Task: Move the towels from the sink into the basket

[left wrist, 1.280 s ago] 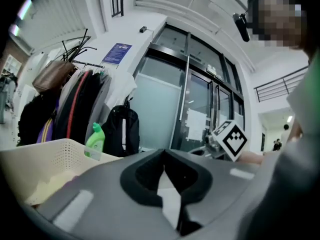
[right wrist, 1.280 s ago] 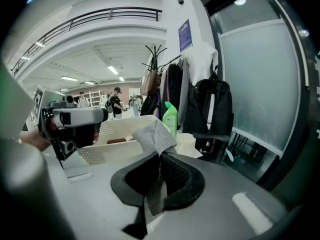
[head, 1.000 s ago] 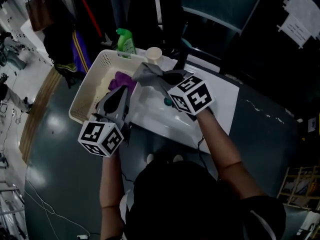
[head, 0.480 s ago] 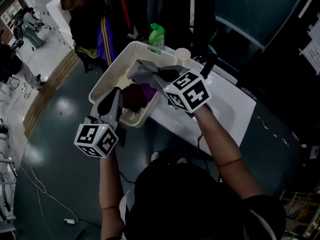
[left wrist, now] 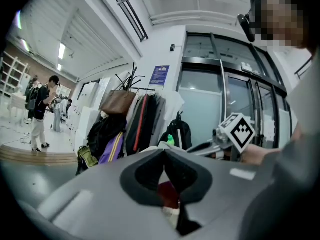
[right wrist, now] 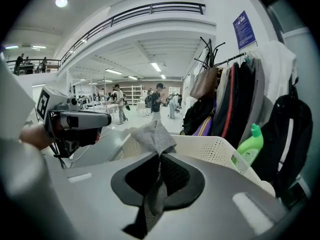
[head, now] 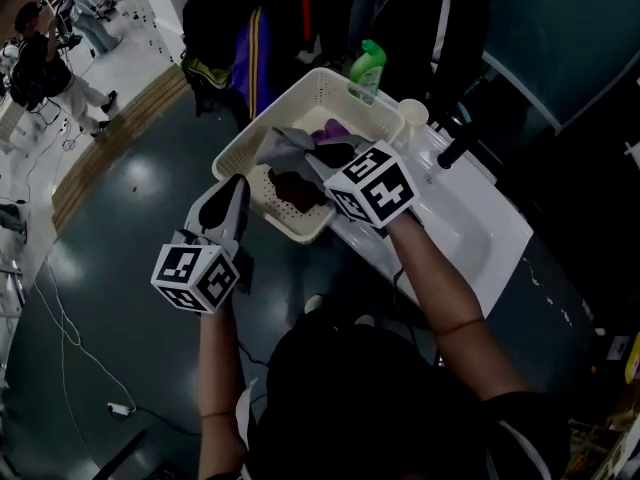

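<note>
A white perforated basket (head: 250,133) stands left of the white sink (head: 470,223). Inside the basket lie a purple towel (head: 332,128) and a dark red towel (head: 292,188). My right gripper (head: 322,160) is shut on a grey towel (head: 283,148), which hangs over the basket's middle. In the right gripper view the grey towel (right wrist: 152,136) bunches up between the jaws of the right gripper (right wrist: 159,155), with the basket (right wrist: 210,149) behind. My left gripper (head: 235,188) sits just off the basket's near corner, tips together, with nothing seen in it. In its own view the left gripper (left wrist: 164,151) points level.
A green bottle (head: 368,66), a pale cup (head: 412,116) and a black faucet (head: 455,148) stand along the sink's far side. Coats and bags (head: 240,23) hang behind the basket. People (head: 40,68) stand far left. A cable (head: 90,378) lies on the floor.
Both grippers have moved left. The grey towel has travelled from the sink's edge to above the basket. The left gripper has come off the basket's rim to its near corner.
</note>
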`<act>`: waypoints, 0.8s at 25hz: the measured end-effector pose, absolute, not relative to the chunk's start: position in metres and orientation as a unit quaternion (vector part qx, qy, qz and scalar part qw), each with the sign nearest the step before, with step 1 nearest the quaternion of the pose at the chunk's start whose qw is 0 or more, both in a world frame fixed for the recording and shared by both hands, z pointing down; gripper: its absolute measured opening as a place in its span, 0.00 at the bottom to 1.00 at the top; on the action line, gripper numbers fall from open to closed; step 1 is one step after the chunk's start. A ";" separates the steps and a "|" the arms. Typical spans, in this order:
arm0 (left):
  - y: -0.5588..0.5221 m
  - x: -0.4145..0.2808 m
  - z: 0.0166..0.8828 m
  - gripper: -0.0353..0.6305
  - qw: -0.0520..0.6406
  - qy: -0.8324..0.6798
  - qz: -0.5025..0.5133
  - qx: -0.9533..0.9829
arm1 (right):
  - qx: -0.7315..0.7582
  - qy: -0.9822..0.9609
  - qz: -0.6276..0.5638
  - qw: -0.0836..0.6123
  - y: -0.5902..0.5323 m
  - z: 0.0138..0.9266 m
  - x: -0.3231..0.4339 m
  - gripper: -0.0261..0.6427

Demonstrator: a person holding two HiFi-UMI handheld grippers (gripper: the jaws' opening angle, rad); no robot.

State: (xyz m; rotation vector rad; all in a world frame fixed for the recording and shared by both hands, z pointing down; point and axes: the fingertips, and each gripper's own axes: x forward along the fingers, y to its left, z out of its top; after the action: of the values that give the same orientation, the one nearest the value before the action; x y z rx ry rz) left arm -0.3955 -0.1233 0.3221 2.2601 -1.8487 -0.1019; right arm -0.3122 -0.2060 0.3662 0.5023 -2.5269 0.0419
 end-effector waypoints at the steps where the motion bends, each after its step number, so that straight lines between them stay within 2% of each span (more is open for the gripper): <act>1: -0.121 -0.400 0.325 0.07 0.113 -0.633 -0.035 0.765 | 0.181 -0.942 0.015 0.283 -0.204 0.369 -0.318 0.06; 11: -0.116 -0.426 0.340 0.07 0.128 -0.648 -0.035 0.750 | 0.139 -0.943 0.001 0.302 -0.191 0.387 -0.354 0.07; 16: -0.115 -0.433 0.341 0.07 0.131 -0.645 -0.035 0.752 | 0.140 -0.943 -0.002 0.302 -0.186 0.391 -0.367 0.13; 18: -0.114 -0.434 0.342 0.07 0.132 -0.645 -0.036 0.752 | 0.137 -0.945 0.002 0.297 -0.183 0.392 -0.368 0.20; 20: -0.115 -0.433 0.343 0.07 0.133 -0.645 -0.036 0.752 | 0.136 -0.946 0.003 0.294 -0.183 0.392 -0.367 0.21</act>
State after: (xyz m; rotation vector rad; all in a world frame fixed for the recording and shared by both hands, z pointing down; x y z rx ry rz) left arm -0.4328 -0.1148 0.3428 2.1809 -1.8697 -0.1044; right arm -0.3674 -0.1834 0.3921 0.3626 -2.5183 0.0083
